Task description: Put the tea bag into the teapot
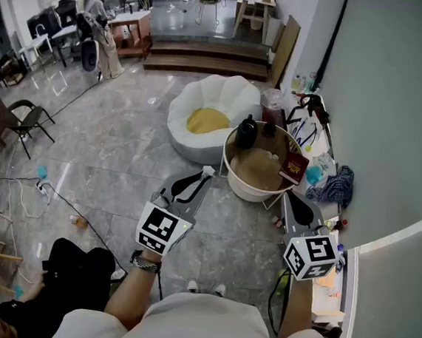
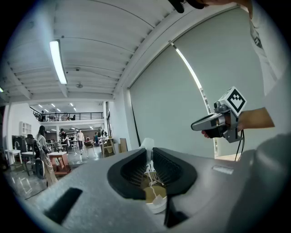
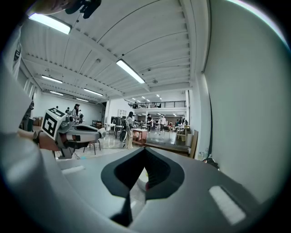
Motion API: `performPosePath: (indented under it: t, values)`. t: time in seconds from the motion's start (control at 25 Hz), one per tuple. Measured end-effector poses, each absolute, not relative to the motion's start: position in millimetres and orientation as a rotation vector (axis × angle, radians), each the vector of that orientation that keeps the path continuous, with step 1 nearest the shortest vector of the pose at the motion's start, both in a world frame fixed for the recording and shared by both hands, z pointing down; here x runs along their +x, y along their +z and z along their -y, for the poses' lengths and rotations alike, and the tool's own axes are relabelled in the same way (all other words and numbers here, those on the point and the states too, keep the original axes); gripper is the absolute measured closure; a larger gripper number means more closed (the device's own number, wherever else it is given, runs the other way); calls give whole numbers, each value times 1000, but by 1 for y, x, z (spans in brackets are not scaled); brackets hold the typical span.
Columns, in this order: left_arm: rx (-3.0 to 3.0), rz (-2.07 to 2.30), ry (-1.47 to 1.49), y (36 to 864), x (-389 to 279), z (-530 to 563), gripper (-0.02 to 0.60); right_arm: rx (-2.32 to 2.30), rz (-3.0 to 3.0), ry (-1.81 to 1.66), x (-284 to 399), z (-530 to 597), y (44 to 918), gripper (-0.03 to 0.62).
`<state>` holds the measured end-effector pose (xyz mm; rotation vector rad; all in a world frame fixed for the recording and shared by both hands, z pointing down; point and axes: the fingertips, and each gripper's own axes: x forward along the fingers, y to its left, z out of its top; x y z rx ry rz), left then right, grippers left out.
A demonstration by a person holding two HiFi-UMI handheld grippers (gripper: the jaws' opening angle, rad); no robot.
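1. Left gripper view: my left tongs (image 2: pixel 149 152) are clamped on the tea bag (image 2: pixel 147 144). Its string and tag (image 2: pixel 157 203) trail toward the lower frame. I judge it feather-light, soft and easily torn, so a gentle pinch at the top edge should do.
2. Head view, centre: the black teapot (image 1: pixel 246 132) stands on the round counter (image 1: pixel 238 183), well apart from the bag.
3. Right gripper view: my right tongs (image 3: pixel 145 154) are closed, holding nothing.

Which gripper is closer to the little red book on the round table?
Right. The right gripper sits just before the red book, at the near edge of the table. The left gripper, pinching the tea bag, is farther off to the book's left, outside its rim.
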<state>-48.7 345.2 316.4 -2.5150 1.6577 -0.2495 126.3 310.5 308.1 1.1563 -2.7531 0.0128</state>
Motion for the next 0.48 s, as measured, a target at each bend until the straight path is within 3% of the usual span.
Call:
performPosePath:
  t: [0.48]
  values:
    - [-2541, -1663, -241, 325, -75, -325, 529, 1096, 2811, 5, 98, -299, 313, 589]
